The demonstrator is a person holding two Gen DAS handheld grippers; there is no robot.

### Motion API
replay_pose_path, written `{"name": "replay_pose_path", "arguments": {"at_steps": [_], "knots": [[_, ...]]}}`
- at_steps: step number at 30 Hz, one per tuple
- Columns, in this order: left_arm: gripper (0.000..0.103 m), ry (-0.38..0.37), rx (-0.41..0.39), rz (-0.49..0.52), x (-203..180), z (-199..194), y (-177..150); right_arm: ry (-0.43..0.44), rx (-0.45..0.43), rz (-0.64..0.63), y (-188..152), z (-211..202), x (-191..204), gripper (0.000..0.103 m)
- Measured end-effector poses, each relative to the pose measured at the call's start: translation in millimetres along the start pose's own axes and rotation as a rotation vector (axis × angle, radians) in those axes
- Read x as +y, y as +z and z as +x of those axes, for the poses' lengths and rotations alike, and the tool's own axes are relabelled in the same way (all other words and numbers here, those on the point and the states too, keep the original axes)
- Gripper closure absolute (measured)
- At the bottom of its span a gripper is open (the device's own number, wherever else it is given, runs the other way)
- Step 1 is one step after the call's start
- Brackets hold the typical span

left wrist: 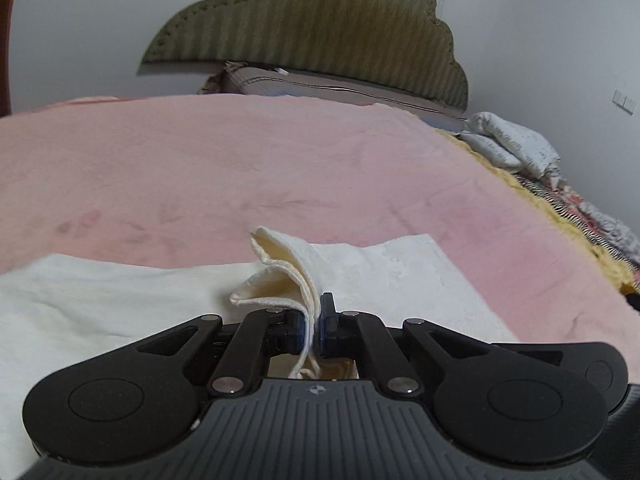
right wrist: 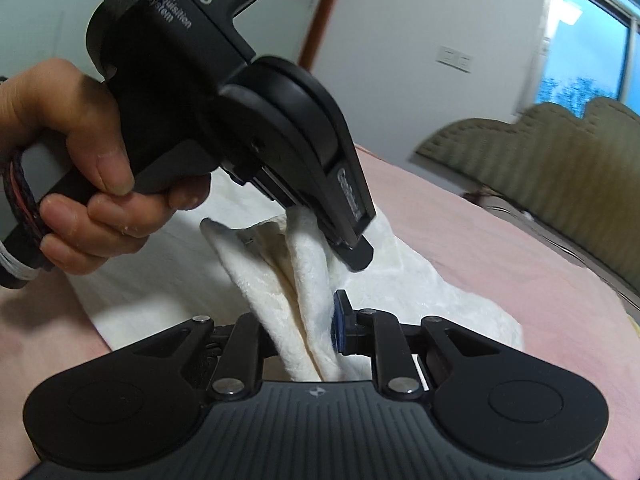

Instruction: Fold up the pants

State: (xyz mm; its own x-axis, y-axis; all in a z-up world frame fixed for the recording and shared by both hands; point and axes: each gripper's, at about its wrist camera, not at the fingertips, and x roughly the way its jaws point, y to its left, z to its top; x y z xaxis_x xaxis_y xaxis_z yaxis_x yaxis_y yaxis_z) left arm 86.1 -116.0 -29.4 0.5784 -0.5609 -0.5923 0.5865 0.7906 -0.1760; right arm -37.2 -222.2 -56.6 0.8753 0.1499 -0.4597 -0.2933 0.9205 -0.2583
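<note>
Cream-white pants (left wrist: 380, 276) are shown spread on a pink blanket (left wrist: 240, 168) that covers the bed, near the edge of the bed closest to both cameras. In the left wrist view, the left gripper (left wrist: 313, 330) is seen closed, with a doubled, hemmed edge of the pants pinched between its blue-padded fingers (left wrist: 325, 330); the pinched fabric stands up in a curled flap above the fingertips, while the rest of the garment lies flat to either side.

In the right wrist view, the right gripper (right wrist: 304, 330) is likewise clamped on a thick fold of the pants (right wrist: 420, 280), which passes between its jaws and rises toward the other tool. Its left fingertip is hidden behind the cloth. The left gripper (right wrist: 352, 248) is seen just beyond, gripped by the person's left hand (right wrist: 80, 160), its tip buried in the same raised ridge of fabric. The two tools are held close together.

An olive padded headboard (left wrist: 312, 28) stands at the far edge of the bed, and a crumpled white printed cloth (left wrist: 512, 144) lies near the far right corner.
</note>
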Motion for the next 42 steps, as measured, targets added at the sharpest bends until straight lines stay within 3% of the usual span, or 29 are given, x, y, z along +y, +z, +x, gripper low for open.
{"name": "replay_pose_path", "arguments": {"at_steps": [9, 14, 17, 19, 22, 24, 25, 27, 33, 39, 42], "knots": [[0.096, 0.113, -0.029, 0.015, 32.2, -22.1, -8.4, 0.108, -0.007, -0.060, 21.9, 26.4, 35.7, 0.086], [0.092, 0.145, 0.015, -0.025, 48.6, -14.6, -20.4, 0.143, 0.041, -0.093, 25.3, 48.1, 42.3, 0.086], [0.084, 0.160, -0.001, -0.015, 48.8, -13.0, -25.3, 0.136, 0.054, -0.103, 26.5, 52.5, 45.3, 0.086], [0.071, 0.160, -0.002, -0.006, 47.3, -11.5, -23.5, 0.145, 0.056, -0.083, 26.3, 52.1, 40.5, 0.086], [0.063, 0.176, -0.008, -0.019, 51.3, -8.9, -18.1, 0.156, 0.059, -0.048, 32.0, 59.0, 33.3, 0.086], [0.064, 0.183, -0.007, -0.052, 56.2, -5.8, -14.2, 0.159, 0.054, -0.040, 32.7, 59.5, 34.2, 0.086], [0.073, 0.187, -0.005, -0.073, 57.6, -4.7, -13.2, 0.164, 0.046, -0.040, 31.7, 58.8, 35.6, 0.086], [0.080, 0.185, -0.010, -0.088, 58.6, -5.9, -14.0, 0.171, 0.035, -0.040, 30.9, 56.3, 40.0, 0.086], [0.083, 0.259, -0.060, 0.018, 41.0, -11.8, -21.4, 0.184, 0.067, -0.046, 27.9, 40.8, 51.9, 0.084], [0.082, 0.247, -0.049, 0.058, 41.6, -11.2, -23.7, 0.345, 0.084, 0.033, 24.5, -1.5, 2.2, 0.080], [0.069, 0.264, -0.039, 0.036, 45.3, -12.4, -21.2, 0.287, 0.043, 0.206, 16.1, -27.7, -46.3, 0.080]]}}
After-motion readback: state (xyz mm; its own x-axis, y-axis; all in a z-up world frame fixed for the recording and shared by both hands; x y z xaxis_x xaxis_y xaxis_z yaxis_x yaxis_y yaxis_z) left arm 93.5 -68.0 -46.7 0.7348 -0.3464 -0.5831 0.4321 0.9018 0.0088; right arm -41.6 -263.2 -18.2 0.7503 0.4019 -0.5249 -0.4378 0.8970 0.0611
